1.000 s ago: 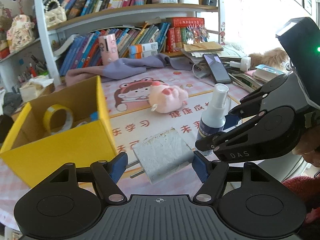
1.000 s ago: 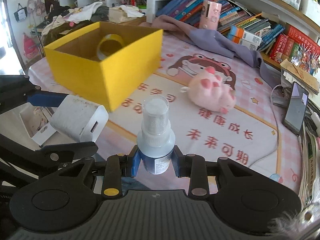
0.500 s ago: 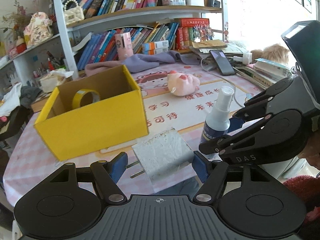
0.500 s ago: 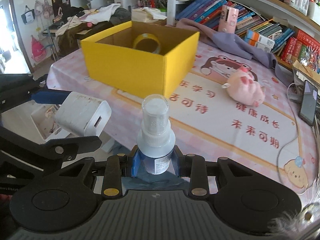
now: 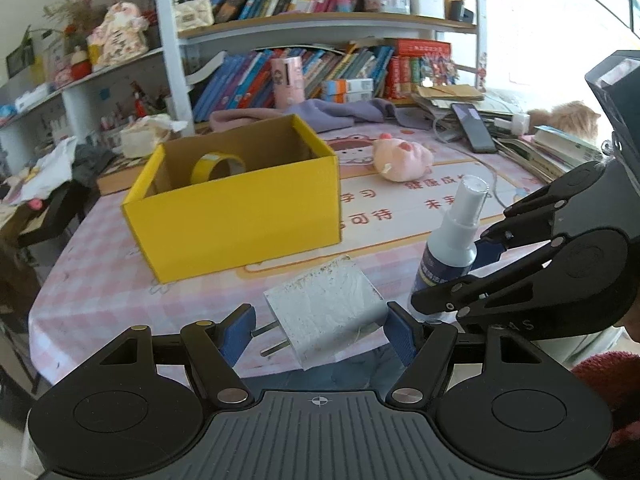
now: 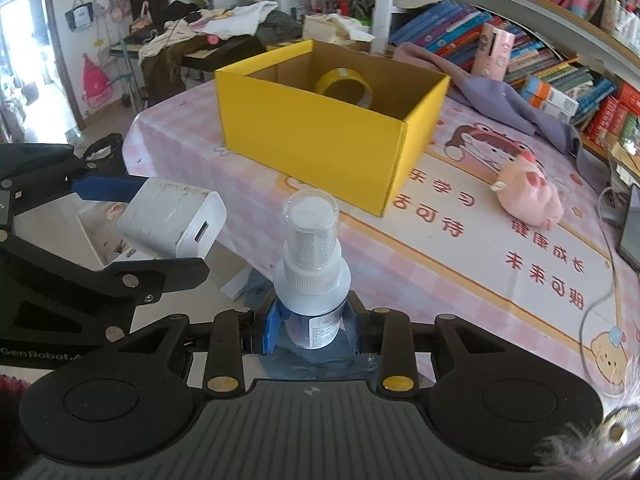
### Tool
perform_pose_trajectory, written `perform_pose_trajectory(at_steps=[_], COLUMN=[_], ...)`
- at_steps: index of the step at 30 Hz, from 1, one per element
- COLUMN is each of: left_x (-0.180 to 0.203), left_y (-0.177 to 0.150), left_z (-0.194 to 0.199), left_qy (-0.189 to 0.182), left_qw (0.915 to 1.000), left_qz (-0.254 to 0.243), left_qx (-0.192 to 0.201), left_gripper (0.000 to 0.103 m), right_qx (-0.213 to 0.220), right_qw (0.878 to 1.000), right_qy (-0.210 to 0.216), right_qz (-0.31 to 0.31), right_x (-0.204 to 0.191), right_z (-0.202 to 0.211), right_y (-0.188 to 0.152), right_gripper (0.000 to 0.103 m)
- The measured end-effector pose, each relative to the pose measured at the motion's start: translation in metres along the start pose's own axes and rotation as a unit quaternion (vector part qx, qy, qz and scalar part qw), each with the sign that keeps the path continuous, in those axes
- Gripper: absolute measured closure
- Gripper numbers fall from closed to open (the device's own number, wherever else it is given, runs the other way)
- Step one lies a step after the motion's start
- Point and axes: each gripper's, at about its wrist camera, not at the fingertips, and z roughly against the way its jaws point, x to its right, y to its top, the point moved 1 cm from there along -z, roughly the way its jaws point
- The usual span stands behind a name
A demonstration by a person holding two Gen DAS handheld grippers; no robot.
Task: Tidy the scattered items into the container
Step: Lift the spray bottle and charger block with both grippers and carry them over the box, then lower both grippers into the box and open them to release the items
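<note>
My left gripper [image 5: 320,330] is shut on a white plug charger [image 5: 324,316], held in the air off the table's near edge. It also shows in the right wrist view [image 6: 172,222]. My right gripper [image 6: 312,326] is shut on a small spray bottle [image 6: 312,264], upright, to the right of the charger [image 5: 454,246]. The open yellow box [image 5: 236,200] stands on the table ahead, with a yellow tape roll [image 5: 216,166] inside. A pink plush pig [image 5: 402,158] lies on the table right of the box.
A pink checked tablecloth [image 5: 120,280] covers the table. A purple cloth [image 5: 336,110], a phone [image 5: 474,128] with a cable and stacked books lie at the back. Bookshelves stand behind. Clothes and bags pile up at the far left [image 6: 224,28].
Both grippers have pulled back from the table with their items still held. The yellow box now looks farther away and nearer the middle of both views.
</note>
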Motion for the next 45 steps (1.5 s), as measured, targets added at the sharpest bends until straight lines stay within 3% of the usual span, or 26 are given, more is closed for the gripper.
perform_pose_trajectory(at_steps=[15,21,28,38,45], left_x=[-0.032,-0.041,-0.053,-0.073,-0.092], left_y=[-0.012,-0.006,0.025,0.098,0.136], left_z=[0.006,0.008,0.004,-0.027,-0.075], left_qy=[0.025,0.036,0.047,0.068,0.089], left_qw=[0.9988,0.9982,0.9967,0.993,0.9923], left_qz=[0.038,0.048,0.056,0.036,0.035], left_qx=[-0.013,-0.002,0.035,0.089,0.079], left_gripper=[0.033,0.033,0.033,0.033,0.033], right_qx=[-0.014,0.008,0.046,0.129,0.122], right_qw=[0.999,0.999,0.998,0.99,0.99], right_qy=[0.031,0.035,0.037,0.039,0.031], right_qz=[0.038,0.037,0.022,0.03,0.062], right_x=[-0.028,-0.024,-0.002,0.045,0.08], right_z=[-0.019,-0.019,-0.011,-0.01,-0.053], right_y=[0.017,0.036,0.07,0.151,0.201], right_gripper=[0.072,0.072,0.072,0.072,0.072])
